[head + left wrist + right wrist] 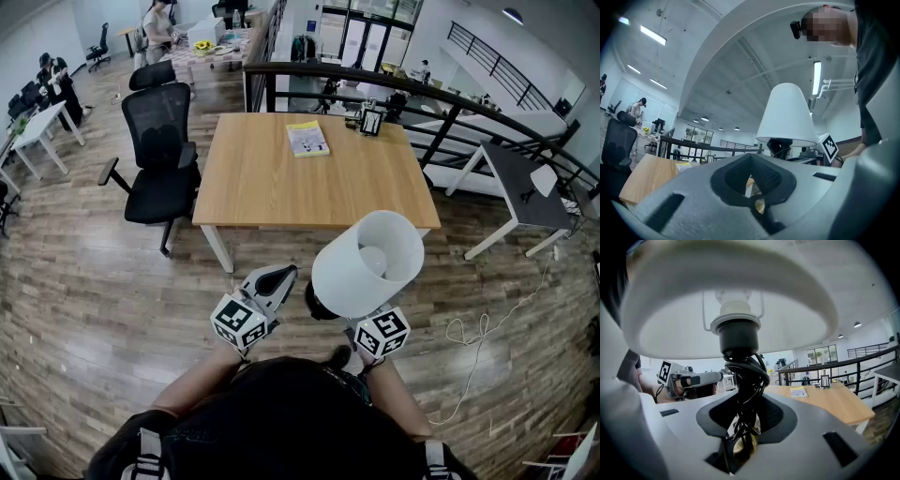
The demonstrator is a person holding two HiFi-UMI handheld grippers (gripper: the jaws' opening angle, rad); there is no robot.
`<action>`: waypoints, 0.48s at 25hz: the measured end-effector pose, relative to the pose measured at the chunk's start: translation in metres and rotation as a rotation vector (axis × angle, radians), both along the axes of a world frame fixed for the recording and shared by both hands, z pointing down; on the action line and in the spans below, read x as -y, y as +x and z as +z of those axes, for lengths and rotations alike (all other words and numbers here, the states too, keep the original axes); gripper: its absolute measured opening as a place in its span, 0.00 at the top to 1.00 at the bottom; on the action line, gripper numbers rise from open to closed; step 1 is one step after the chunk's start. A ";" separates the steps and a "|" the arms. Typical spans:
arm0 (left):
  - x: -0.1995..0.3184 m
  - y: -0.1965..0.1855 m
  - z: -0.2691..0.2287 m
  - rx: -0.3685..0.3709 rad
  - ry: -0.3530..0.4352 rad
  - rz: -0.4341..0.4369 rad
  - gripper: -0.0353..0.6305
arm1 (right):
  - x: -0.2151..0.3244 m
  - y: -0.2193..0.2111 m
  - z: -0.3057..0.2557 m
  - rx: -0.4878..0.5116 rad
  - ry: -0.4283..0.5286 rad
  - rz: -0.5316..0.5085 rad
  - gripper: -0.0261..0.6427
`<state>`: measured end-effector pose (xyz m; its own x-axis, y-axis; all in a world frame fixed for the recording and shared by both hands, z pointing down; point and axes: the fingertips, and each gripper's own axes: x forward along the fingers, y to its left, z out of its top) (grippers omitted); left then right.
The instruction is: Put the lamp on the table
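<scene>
While the right gripper [743,427] clamps the cord-wound stem of the lamp [367,262], the lamp is held aloft close to the person, not yet over the table [272,187]. Judged stage: lamp lifted; carry and set-down outstanding. Left gripper [752,176], just beside the lamp: jaws nearly together, empty. Lamp base hidden under the shade. Beyond, the tabletop bears a booklet [307,138]; far-edge items are too small to identify.

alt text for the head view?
From above, a person holds a white-shaded lamp in the right gripper, the empty left gripper beside it, just short of a wooden table. A yellow booklet lies on it; a black office chair stands alongside.
</scene>
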<state>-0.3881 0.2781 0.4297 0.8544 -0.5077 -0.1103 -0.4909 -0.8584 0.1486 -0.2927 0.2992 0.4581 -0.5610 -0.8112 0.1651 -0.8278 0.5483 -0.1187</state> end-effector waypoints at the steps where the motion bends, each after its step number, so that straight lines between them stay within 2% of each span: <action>1: -0.001 0.001 0.001 0.001 -0.001 0.001 0.94 | -0.001 0.001 0.000 -0.004 0.001 0.000 0.78; 12: 0.001 0.027 0.005 0.005 -0.011 0.010 0.94 | -0.002 0.023 0.000 -0.022 0.011 0.004 0.78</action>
<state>-0.3610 0.2772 0.4350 0.8602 -0.5001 -0.1002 -0.4829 -0.8618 0.1553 -0.2699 0.3007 0.4578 -0.5538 -0.8154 0.1683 -0.8325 0.5459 -0.0946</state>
